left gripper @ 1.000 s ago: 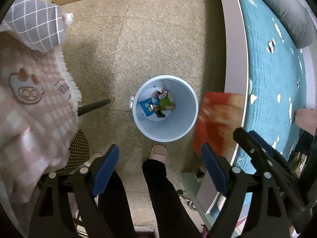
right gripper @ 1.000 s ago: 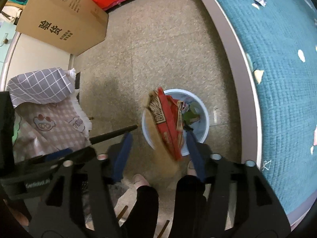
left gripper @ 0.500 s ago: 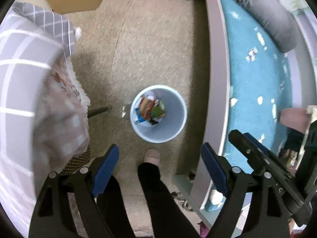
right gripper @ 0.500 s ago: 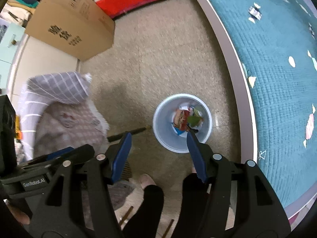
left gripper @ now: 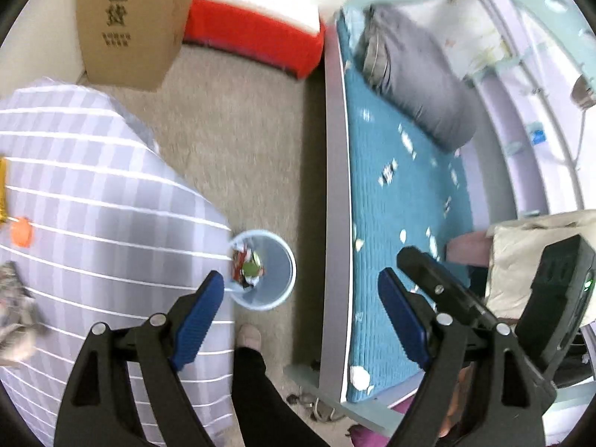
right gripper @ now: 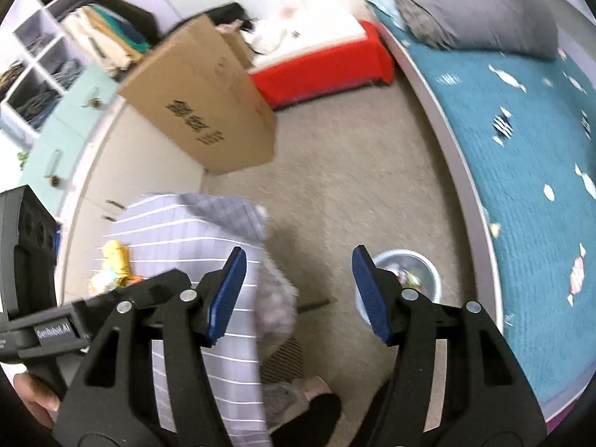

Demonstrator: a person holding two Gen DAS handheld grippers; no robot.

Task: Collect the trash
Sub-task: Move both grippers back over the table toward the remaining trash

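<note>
Pale blue bin [left gripper: 287,275]; teal bedspread [left gripper: 395,201]; grey-striped cloth [left gripper: 93,193].

Bin [left gripper: 277,290] contents too small to identify; striped cloth [left gripper: 104,201] covers bin's 9 o'clock rim; table items motion-blurred.

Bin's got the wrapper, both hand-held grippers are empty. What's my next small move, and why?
Probably swing the left hand-held gripper toward the striped table: both stand open and empty, the bin already holds wrappers, and an orange scrap lies there, apparently trash.
</note>
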